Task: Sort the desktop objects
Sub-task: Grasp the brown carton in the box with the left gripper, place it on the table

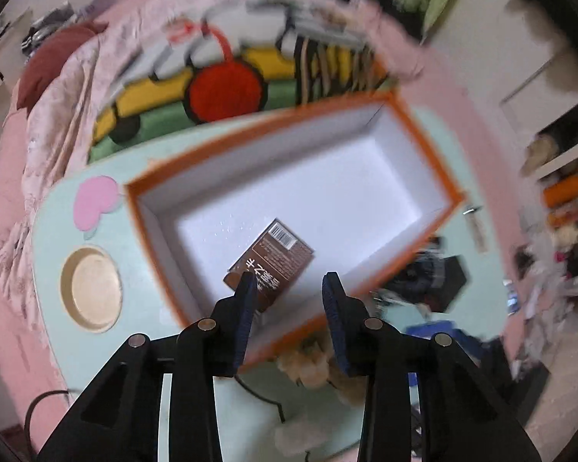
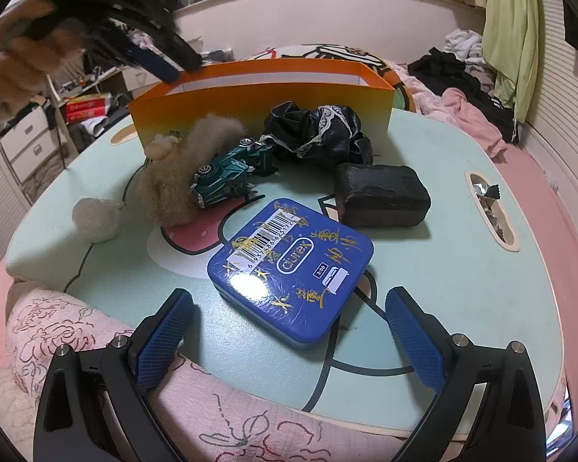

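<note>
An orange box with a white inside stands on the mint table; a brown packet lies in it. My left gripper is open and empty above the box's near end; it shows blurred in the right wrist view over the box rim. My right gripper is open wide, just short of a blue tin. Behind the tin lie a black block, a green toy car, a fluffy beige toy and crumpled black cloth.
A round beige recess and a pink heart mark the table's left side. A slot with foil wrappers is at the table's right. Pink bedding surrounds the table, with clothes behind.
</note>
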{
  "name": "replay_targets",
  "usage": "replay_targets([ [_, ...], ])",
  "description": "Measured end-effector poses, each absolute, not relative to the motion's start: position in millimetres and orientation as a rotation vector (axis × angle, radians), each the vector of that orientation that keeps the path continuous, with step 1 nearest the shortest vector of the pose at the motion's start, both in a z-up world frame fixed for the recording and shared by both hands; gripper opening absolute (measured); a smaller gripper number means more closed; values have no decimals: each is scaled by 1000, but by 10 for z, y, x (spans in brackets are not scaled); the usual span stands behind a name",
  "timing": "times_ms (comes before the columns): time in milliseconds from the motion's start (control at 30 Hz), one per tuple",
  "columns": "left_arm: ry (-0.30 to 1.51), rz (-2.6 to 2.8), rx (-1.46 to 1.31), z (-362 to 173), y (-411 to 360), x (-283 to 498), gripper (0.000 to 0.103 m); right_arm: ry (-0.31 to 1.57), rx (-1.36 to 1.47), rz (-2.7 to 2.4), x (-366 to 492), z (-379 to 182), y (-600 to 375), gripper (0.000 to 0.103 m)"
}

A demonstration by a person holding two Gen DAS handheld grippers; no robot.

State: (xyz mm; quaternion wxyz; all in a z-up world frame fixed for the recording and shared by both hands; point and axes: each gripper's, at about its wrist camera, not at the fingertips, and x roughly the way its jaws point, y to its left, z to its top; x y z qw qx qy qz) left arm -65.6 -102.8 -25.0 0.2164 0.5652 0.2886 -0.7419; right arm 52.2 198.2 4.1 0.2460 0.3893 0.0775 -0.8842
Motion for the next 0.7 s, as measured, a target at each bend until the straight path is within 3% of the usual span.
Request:
replay_targets([
  [100, 711, -1949, 1690, -536, -1068, -857, 37, 209, 1061, -2411, 531, 55, 1980, 100],
  [167, 642, -1960, 1680, -543, -1079, -921, 68, 207, 1060, -2410, 522, 55, 1983, 101],
  [267, 580, -1936, 1680, -597, -1121, -1007, 74, 207, 1063, -2409, 515, 50, 1979, 101],
  [400, 562, -1991, 1645, -566, -1096, -1033, 70, 204, 1063, -2409, 513, 46, 1973, 101],
  [467, 571, -2038, 1642, -537, -1055, -1021, 42, 204, 1061, -2408, 510, 46, 1974, 101],
  [700, 540, -2108, 1529, -298, -1054, -877, 42, 200, 1063, -2408, 491, 35, 1963, 101],
])
